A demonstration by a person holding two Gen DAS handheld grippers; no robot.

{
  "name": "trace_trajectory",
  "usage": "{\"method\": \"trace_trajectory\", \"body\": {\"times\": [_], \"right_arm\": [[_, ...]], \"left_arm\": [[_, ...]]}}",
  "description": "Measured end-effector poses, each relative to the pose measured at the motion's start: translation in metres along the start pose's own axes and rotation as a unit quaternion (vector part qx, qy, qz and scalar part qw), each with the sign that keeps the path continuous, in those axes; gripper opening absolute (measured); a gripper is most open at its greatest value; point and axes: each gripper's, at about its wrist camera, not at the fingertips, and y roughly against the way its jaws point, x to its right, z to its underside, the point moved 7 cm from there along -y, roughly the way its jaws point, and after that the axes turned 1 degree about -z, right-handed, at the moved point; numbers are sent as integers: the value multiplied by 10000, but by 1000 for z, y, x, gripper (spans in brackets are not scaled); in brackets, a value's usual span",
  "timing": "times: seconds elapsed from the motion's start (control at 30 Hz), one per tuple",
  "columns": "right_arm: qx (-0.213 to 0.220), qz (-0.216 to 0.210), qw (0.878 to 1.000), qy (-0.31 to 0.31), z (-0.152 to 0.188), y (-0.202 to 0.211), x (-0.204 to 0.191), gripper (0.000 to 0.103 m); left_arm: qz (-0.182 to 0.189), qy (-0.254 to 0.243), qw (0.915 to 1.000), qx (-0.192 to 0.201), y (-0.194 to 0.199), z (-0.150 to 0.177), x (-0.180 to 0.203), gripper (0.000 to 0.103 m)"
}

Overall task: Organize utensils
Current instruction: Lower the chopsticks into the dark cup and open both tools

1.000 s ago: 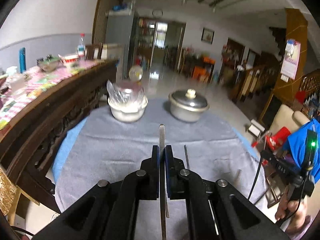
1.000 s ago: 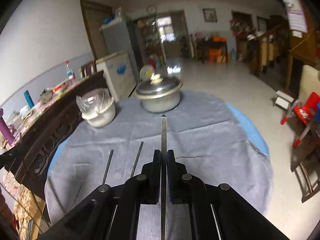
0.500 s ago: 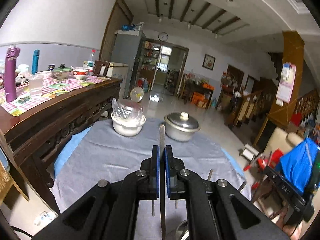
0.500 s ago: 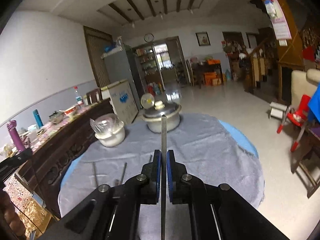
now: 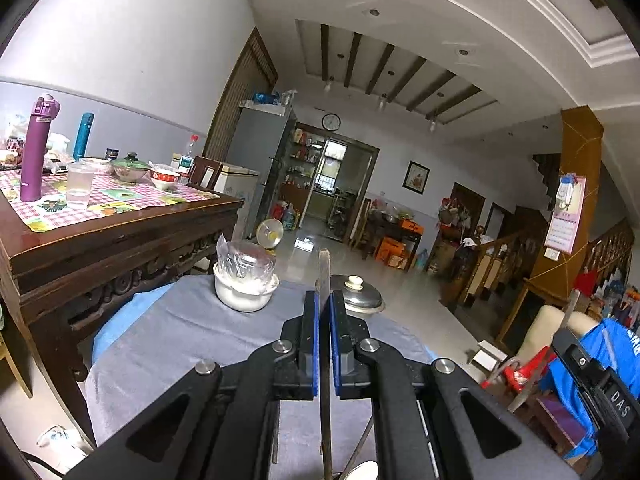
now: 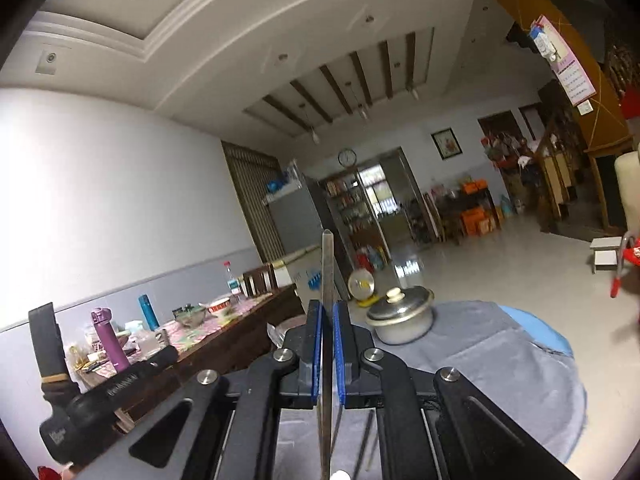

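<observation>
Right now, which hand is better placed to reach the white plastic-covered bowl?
Probably left. The left tongs, shut on a flat metal utensil, point just beside the white plastic-covered bowl. The right tongs face the lidded steel pot, with the bowl mostly hidden behind them.

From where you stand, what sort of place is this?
Most likely a family home's open living and dining room: a wooden dining table set with bowls and bottles, a refrigerator near the kitchen doorway, and a staircase railing to the right.

Lidded pot (image 5: 362, 299) beside wrapped bowl (image 5: 245, 280) on grey cloth (image 5: 176, 344)
</observation>
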Motion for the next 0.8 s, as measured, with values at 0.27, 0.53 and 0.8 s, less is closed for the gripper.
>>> {"method": "trace_trajectory", "body": {"times": [0.27,0.53,0.8], "right_arm": [[-331,76,9989,314,42,-27,-10,7],[-613,61,9970,475,58,-34,-9,7],[-840,24,9952,494,71,-32,-6,7]], "left_arm": [[-183,-114,9997,-107,-14,22,2,5],[-315,-281,9989,-224,-20,29,1,5],[-360,-335,9981,-380,-23,33,0,6]]}}
